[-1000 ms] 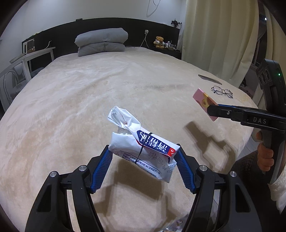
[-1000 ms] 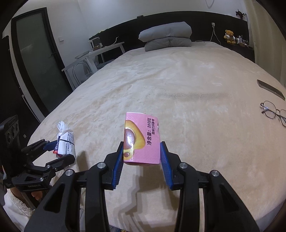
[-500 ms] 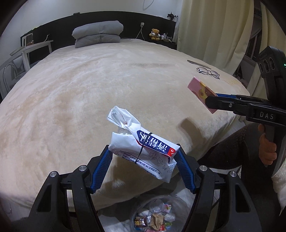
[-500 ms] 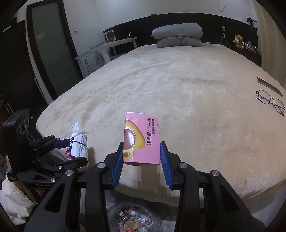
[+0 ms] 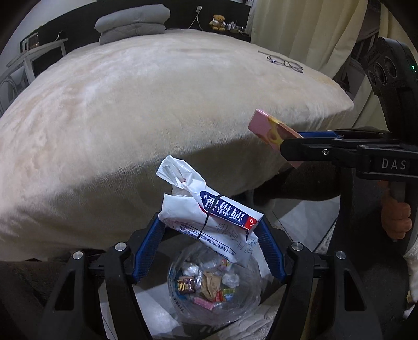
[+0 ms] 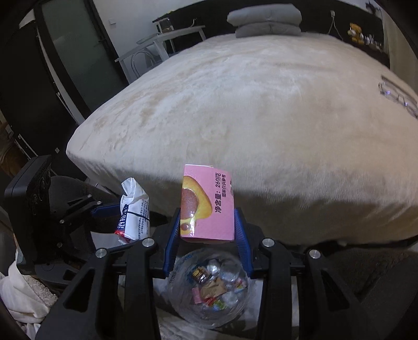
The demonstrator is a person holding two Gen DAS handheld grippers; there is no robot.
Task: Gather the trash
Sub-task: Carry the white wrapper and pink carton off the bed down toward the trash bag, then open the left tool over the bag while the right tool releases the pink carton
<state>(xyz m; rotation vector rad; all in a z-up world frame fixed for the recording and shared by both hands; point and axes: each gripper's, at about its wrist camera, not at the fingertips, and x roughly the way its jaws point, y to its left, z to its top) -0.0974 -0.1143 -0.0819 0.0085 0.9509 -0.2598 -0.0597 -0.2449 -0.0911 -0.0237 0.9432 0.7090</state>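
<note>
Two grippers: the left gripper [image 5: 209,230] and the right gripper [image 6: 207,225]; one white packet [image 5: 209,211] between the left's fingers; one pink carton [image 6: 206,204] between the right's. One trash bin [image 6: 209,290] below both; one pair of glasses [image 5: 284,61] beyond; two stacked pillows [image 5: 132,22]; one teddy bear [image 5: 217,21].
</note>
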